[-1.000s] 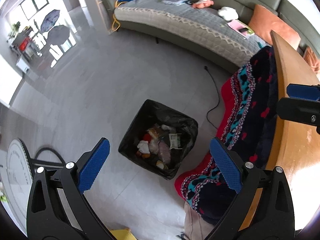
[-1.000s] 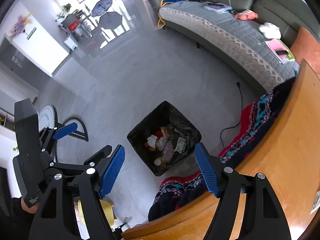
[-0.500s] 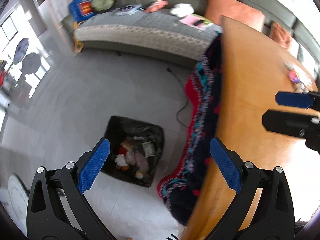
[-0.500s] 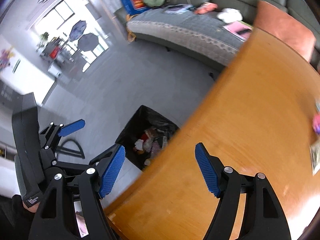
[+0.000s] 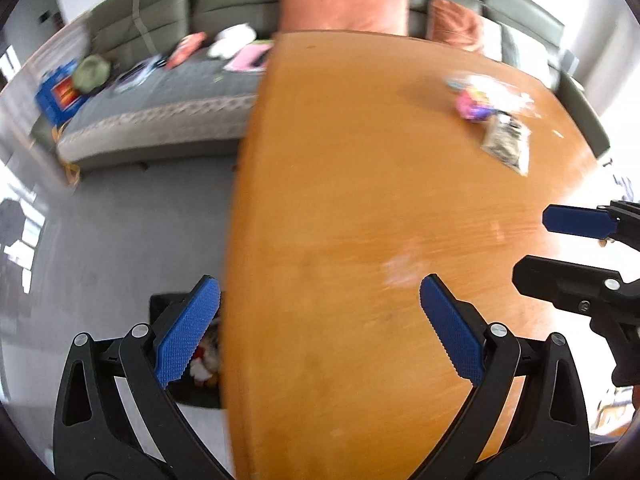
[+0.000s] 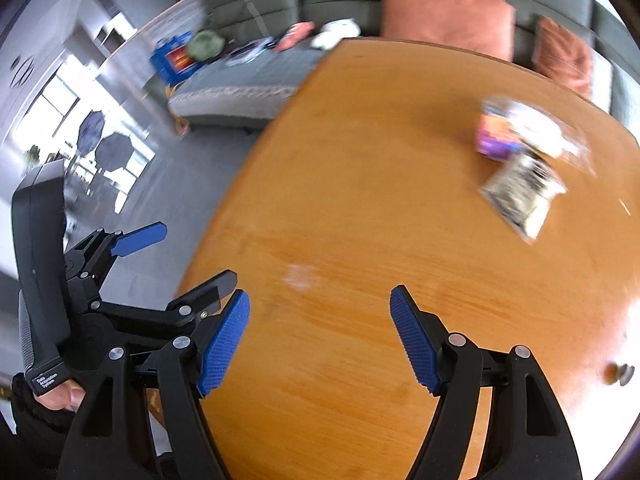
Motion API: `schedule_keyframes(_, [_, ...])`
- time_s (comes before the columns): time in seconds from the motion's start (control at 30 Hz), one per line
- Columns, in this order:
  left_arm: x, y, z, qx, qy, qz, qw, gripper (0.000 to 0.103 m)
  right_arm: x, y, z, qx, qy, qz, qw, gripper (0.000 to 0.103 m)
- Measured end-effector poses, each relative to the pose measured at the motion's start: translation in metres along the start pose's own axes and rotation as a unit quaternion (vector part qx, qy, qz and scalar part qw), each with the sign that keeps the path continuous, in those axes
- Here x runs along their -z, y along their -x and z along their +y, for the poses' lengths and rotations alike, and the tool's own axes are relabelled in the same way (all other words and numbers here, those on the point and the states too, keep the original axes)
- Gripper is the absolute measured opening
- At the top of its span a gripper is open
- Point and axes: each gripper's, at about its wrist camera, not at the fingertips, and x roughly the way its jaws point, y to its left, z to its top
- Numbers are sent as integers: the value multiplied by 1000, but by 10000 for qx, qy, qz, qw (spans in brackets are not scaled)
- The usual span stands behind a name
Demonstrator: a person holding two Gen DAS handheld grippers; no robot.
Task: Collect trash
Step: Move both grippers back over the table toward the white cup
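Left tongs [image 5: 320,328]: I see the jaws apart, nothing between them, over the near part of the wooden table [image 5: 340,220].
Right tongs [image 6: 320,332]: jaws apart and empty too, just beside the left pair.
Trash left: a seed packet [image 6: 520,194], a pink-purple wrapper [image 6: 494,140] and a clear plastic wrapper [image 6: 548,132] lie together, well ahead of both tongs and to their right.
Trash done: the black-lined bin [image 5: 200,360] on the floor, below my left jaw, already holds scraps.
Progress: I judge it partly done; these pieces are not yet picked.
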Motion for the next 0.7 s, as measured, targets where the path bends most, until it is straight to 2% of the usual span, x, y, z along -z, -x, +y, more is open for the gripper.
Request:
schedule_keyframes(0.3, [-20,-13,-90,451,-725,43,9963,97,27,27,-83,281,-726,-170,9968,73])
schedule_keyframes(0.5, [-28,-28,-134,652,-795,188,9945,97,48,51,-136,536,-1135,-364,9914,73])
schedule_keyframes(0.7, [-33,-40,-167,660,-914,242,9933,97,75,73,-215,921,-1779,-484,9785,73])
